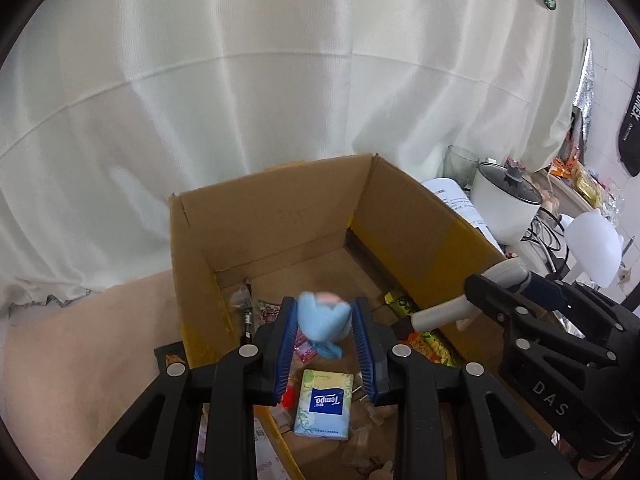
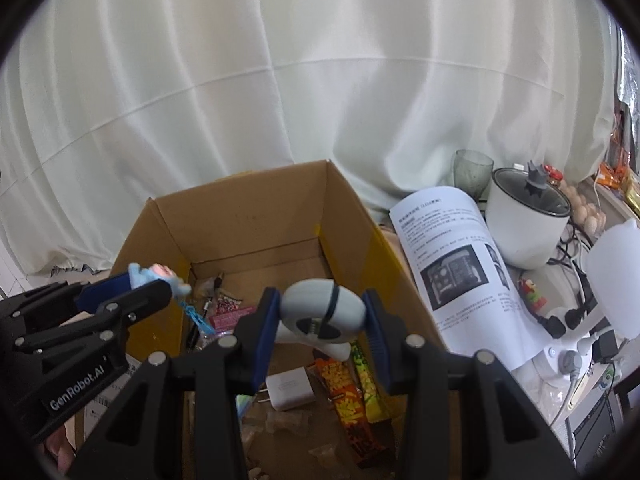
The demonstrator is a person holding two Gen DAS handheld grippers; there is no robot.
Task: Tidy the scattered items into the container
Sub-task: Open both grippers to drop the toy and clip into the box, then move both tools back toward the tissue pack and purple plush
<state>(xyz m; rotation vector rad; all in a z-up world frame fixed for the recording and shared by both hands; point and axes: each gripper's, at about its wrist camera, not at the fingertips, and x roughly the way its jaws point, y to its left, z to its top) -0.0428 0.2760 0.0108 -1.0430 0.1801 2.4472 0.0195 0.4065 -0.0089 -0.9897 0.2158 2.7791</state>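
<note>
My left gripper (image 1: 325, 318) clamps a blue plush toy (image 1: 322, 316) above the cardboard box (image 1: 276, 212). My right gripper (image 2: 322, 314) grips a white handheld device (image 2: 322, 312) over the same box.

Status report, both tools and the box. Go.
Left tool shut on blue plush toy, over cardboard box. Right tool shut on white handheld device, over the box too. Nothing blocking the drop.

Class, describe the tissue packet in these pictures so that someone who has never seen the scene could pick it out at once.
Find the open cardboard box in front of the white curtain. On its floor, at the near end just below the left claw, lies the tissue packet. It is the only flat pale green rectangle there, with a dark blue label reading "tempo".
</note>
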